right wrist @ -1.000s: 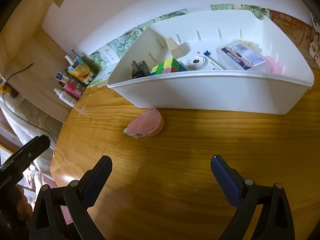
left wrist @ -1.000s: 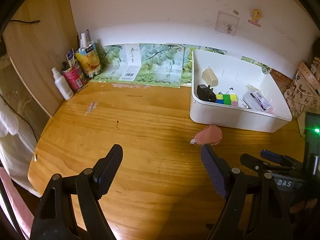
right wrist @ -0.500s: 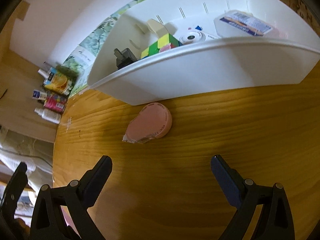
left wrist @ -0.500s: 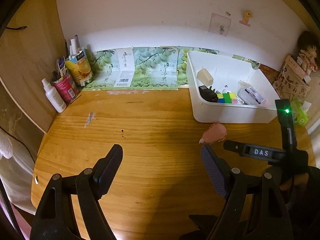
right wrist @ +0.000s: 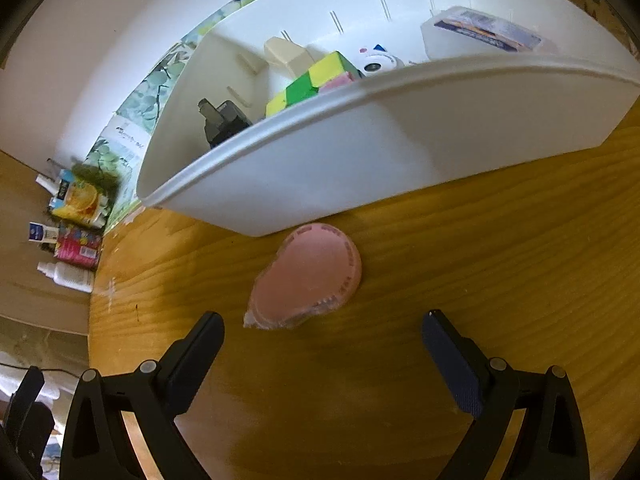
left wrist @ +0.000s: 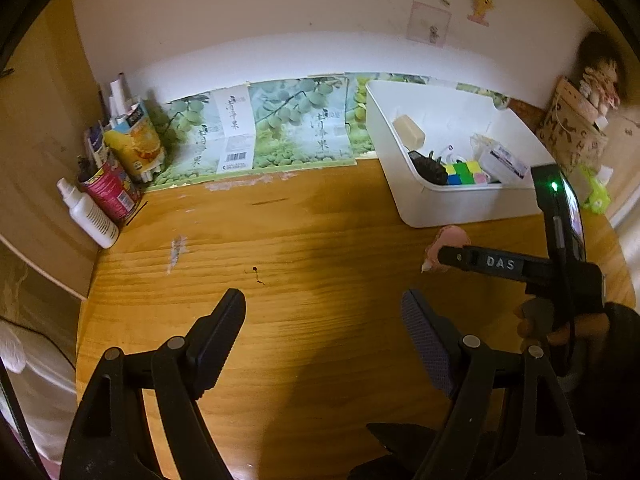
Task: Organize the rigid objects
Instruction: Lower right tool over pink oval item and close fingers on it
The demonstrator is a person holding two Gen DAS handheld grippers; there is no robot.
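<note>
The one loose thing left is the pink wrapped disc (right wrist: 306, 278), lying flat on the tabletop (right wrist: 460, 280) at the centre of the right wrist view, just beside the near wall of the white bin (right wrist: 360, 152), perhaps touching it; I cannot tell which. The likely trouble comes from its low, flat shape; pads closing on it from above may skid off the rounded edge, or catch only the crinkled wrapper tail at its lower left, so that the disc swings or drops on the lift. The bin wall is a second risk; a finger set down on the far side of the disc has little room and could strike or shove the bin, which already holds a colour cube (right wrist: 310, 80), a black plug adapter (right wrist: 222, 120), a cream block (right wrist: 286, 54) and a labelled box (right wrist: 484, 30).

The right claw (right wrist: 322, 334) stands released, its fingers wide apart in the lower part of the frame, with nothing between them and neither pad touching the disc, which sits just above the gap, nearer the left finger. The left claw (left wrist: 322, 314) is likewise released and empty over bare wood at lower centre of its view; the bottles and cartons (left wrist: 116, 160) at the left edge are well apart from it.
</note>
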